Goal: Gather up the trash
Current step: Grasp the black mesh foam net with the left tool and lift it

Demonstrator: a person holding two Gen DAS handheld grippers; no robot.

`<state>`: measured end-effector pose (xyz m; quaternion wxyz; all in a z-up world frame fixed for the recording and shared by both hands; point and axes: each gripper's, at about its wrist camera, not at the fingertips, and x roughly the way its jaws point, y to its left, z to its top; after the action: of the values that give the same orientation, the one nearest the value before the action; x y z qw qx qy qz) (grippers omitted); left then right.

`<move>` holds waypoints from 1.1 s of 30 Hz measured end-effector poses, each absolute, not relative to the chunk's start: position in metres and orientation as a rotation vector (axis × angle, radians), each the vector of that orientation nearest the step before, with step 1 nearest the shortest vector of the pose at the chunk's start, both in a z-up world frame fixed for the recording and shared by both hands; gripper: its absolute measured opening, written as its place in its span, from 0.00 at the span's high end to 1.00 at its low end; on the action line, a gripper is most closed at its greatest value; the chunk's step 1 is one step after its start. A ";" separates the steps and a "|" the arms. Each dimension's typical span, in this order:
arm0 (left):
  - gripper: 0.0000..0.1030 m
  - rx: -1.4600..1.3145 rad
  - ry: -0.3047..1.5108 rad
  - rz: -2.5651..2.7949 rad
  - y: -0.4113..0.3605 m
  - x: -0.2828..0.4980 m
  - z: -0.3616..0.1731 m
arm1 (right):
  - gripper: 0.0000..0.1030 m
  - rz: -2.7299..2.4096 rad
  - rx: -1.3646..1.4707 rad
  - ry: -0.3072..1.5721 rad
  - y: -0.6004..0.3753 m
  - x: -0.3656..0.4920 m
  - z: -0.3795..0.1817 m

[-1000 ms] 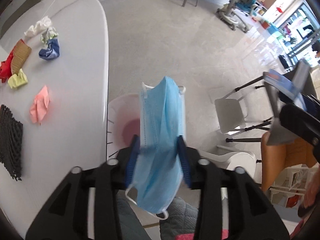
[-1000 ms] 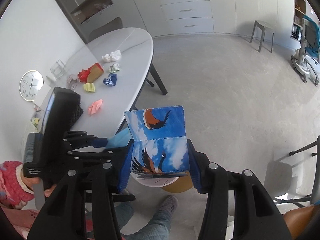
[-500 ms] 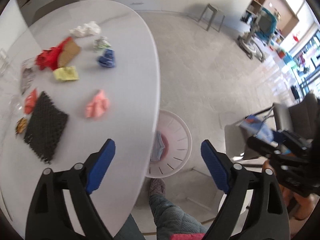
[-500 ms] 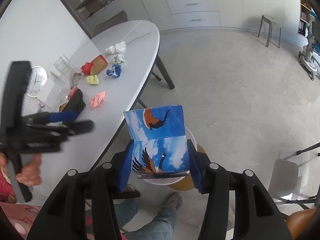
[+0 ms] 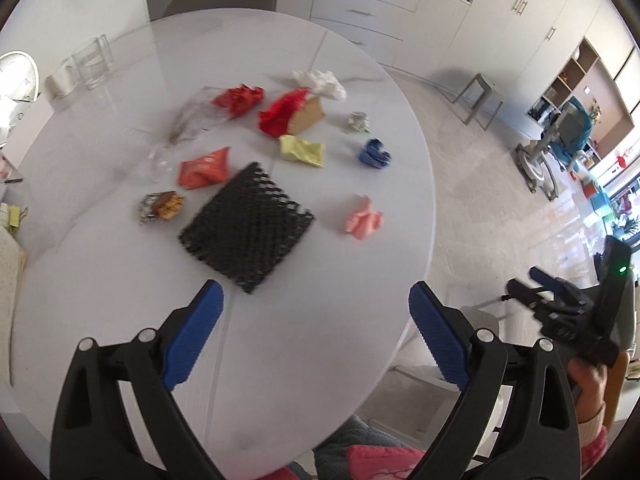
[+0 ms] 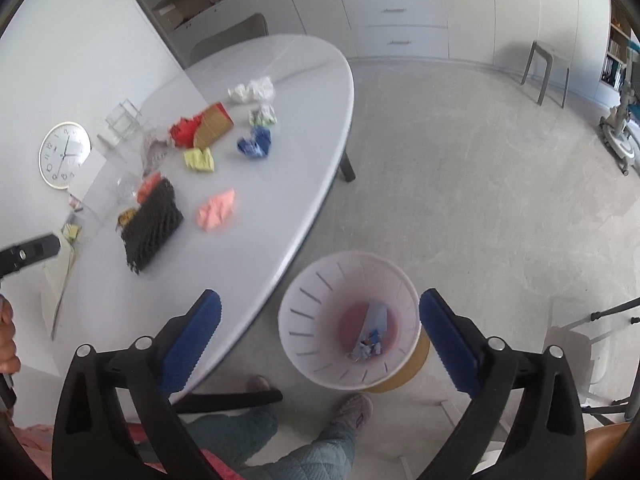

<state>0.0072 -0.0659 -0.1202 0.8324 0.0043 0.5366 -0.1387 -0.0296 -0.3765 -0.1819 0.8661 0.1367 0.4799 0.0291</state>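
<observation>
Fingers (image 5: 192, 340) of both grippers are opening, empty; white oval table (image 5: 320, 360) holds crumpled litter; mask and carton now in the wastebasket (image 6: 304, 344).

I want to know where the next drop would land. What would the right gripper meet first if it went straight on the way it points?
Probably the white waste bin on the floor: it sits between the opening, empty jaws of the right gripper, with nothing visible above it. Depth is hard to judge.

One bin (image 6: 348, 320), one black mesh mat (image 5: 248, 228), one clock (image 6: 64, 156).
</observation>
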 end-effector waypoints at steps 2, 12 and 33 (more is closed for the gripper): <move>0.13 0.031 1.119 -0.290 -0.052 0.010 -0.119 | 0.02 0.062 0.269 0.976 -0.365 -0.021 -0.167; 0.13 0.178 1.092 -0.385 -0.021 0.040 -0.139 | 0.02 0.125 0.244 0.955 -0.313 0.009 -0.149; 0.25 0.244 1.345 -0.656 -0.013 0.153 -0.249 | 0.02 0.132 0.208 1.081 -0.271 0.069 -0.182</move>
<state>0.1535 -0.0129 -0.2491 0.7262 0.1105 0.6099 -0.2974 0.0689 -0.2705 -0.1821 0.8503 0.0989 0.5131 0.0625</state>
